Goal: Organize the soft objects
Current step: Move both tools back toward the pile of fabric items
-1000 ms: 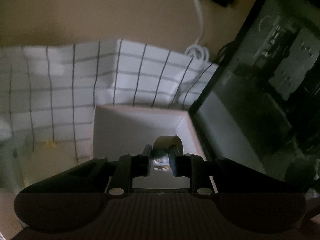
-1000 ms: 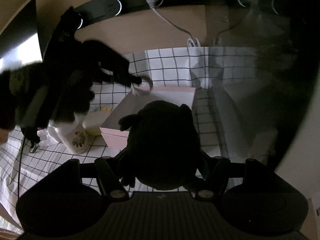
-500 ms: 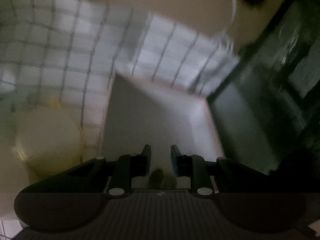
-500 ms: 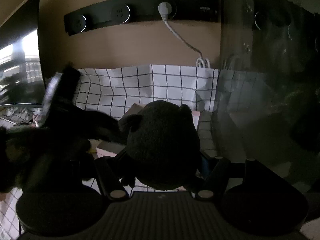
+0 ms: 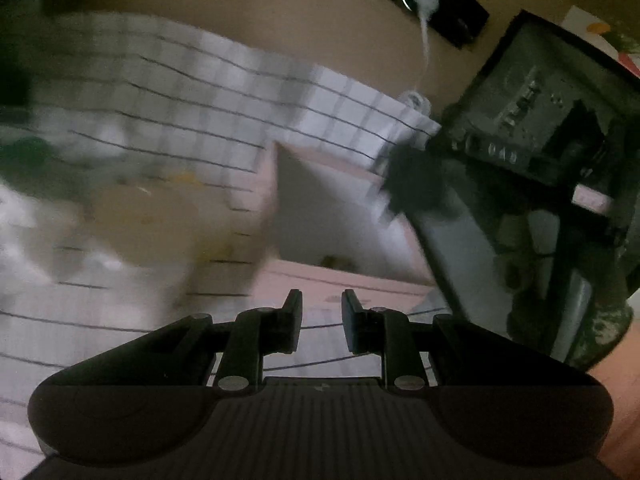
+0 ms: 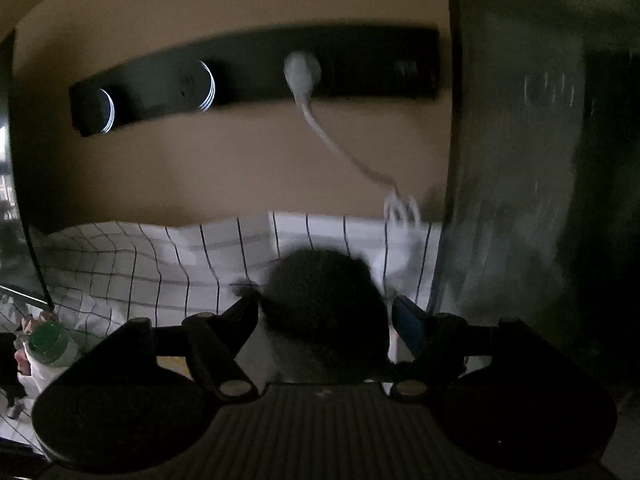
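From the left wrist we see what the right wrist hides: a pale pink box (image 5: 352,276), open-topped and square-cornered, sitting on the white grid-lined cloth (image 5: 168,120), with something small and indistinct lying on its floor. A blurred cream, rounded shape (image 5: 148,220) lies just beside the box on its left; we cannot tell what it is. Over the box's far right corner hangs a dark fuzzy lump (image 5: 416,176) – the same black plush toy (image 6: 324,312) that fills the middle of the right wrist view.

Our left gripper (image 5: 320,316) holds nothing; its two flat black fingers stand narrowly apart with only cloth and box edge showing between them. Our right gripper (image 6: 324,320) has the plush between its jaws, and those jaws are opening – the right finger, with its blue pad, stands off from the fur, while the left finger looks close against it.

Only the right wrist shows the whole black wall strip (image 6: 256,80): matte and long, with two ringed sockets and one white plug (image 6: 302,74) whose cable droops to a coil at the cloth's back edge. It also catches a green bottle cap (image 6: 48,342) low on the left. Both views share the dark glossy panel (image 6: 520,160) on the right
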A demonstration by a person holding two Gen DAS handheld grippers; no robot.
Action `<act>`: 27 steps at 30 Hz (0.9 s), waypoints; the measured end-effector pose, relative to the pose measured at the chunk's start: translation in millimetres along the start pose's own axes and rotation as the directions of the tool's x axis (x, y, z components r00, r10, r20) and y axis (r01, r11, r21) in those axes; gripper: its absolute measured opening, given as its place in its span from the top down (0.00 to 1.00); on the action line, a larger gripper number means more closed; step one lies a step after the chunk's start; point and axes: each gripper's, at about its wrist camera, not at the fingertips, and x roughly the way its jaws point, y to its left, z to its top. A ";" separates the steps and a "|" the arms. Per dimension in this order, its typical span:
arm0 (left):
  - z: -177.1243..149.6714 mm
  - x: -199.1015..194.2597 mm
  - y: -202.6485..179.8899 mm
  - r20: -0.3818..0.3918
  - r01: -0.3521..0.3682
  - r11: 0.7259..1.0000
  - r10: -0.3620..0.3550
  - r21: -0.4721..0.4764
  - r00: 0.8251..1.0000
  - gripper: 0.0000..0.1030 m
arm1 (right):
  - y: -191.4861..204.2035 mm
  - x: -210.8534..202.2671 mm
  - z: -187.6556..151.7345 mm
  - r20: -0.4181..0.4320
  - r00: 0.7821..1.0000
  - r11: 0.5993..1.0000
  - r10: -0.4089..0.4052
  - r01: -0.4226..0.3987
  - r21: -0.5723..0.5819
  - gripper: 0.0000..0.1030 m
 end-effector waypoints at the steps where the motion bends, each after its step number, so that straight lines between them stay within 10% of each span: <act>1: -2.9 -9.4 6.9 0.012 -0.025 1.000 0.025 0.001 1.000 0.77 | -3.0 3.3 -5.9 -0.012 1.000 0.999 0.016 -0.016 0.036 0.27; 10: -31.7 -64.8 83.0 0.045 -0.250 0.957 0.259 -0.145 0.965 0.77 | 10.3 15.6 -70.4 -0.138 0.989 0.997 0.043 -0.035 0.065 0.26; 15: -30.7 -88.4 134.2 0.026 -0.469 0.856 0.485 -0.217 0.874 0.77 | 30.0 11.4 -81.5 -0.138 0.989 0.997 0.052 -0.045 0.055 0.26; 20: -21.5 -126.4 178.0 0.080 -0.530 0.787 0.579 -0.315 0.811 0.77 | 58.4 -4.1 -68.9 -0.040 0.998 0.999 0.048 -0.047 0.008 0.26; 27: 12.0 -153.7 232.5 0.113 -0.509 0.803 0.563 -0.310 0.819 0.77 | 128.4 -18.9 -29.9 0.079 0.987 0.989 0.142 -0.145 0.031 0.26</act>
